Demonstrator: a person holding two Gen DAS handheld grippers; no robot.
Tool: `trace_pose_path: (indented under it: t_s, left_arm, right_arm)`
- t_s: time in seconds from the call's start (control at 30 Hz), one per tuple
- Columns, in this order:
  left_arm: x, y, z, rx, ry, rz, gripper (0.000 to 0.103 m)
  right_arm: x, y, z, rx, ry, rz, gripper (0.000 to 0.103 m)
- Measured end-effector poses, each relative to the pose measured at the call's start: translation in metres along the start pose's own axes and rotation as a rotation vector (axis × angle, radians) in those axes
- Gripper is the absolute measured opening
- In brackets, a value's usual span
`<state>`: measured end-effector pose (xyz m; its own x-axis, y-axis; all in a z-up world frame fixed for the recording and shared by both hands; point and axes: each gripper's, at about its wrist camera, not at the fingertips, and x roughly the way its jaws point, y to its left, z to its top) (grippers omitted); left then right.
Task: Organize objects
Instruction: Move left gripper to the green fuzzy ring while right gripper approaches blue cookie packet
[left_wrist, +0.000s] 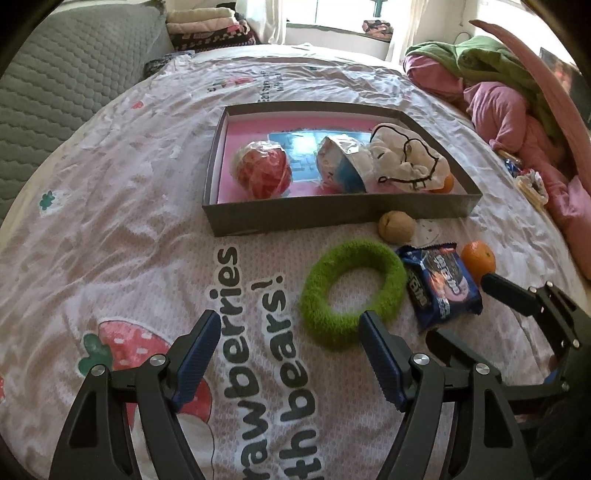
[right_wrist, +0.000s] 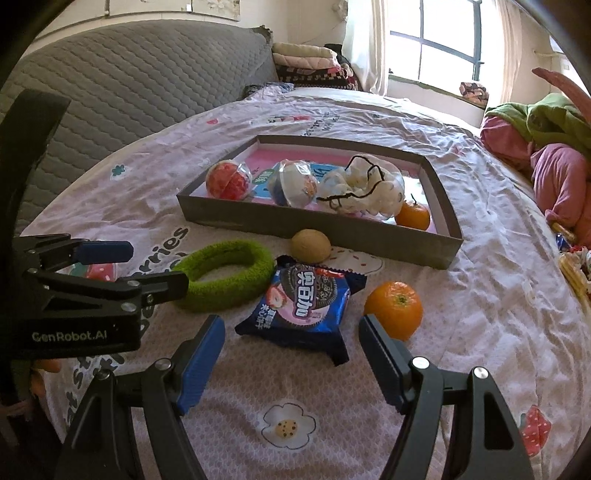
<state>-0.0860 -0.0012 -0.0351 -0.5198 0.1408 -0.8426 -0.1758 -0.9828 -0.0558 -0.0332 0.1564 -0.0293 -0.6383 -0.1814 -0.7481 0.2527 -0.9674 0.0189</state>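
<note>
A grey shallow box lies on the bed sheet and holds a red ball, a blue-and-white ball, a white bag with black string and a small orange. In front of the box lie a walnut, a fuzzy green ring, a blue Oreo packet and a loose orange. My left gripper stands open just before the ring. My right gripper stands open just short of the packet.
A grey quilted headboard rises at the back left, with folded blankets beside it. A heap of pink and green bedding fills the right side. Small wrapped snacks lie by that heap. The printed sheet stretches left of the box.
</note>
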Motion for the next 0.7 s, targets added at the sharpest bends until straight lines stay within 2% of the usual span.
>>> trace_pose_path:
  t_s: [0.57,0.7]
  left_arm:
    - [0.037,0.002,0.016,-0.007,0.049,0.05,0.078]
    - [0.046,0.002,0.017,-0.014,0.064,0.028,0.078]
  right_arm:
    - [0.015,-0.001,0.006,0.025,-0.001,-0.008,0.074]
    - [0.018,-0.001,0.005,0.029,-0.008,-0.012,0.064]
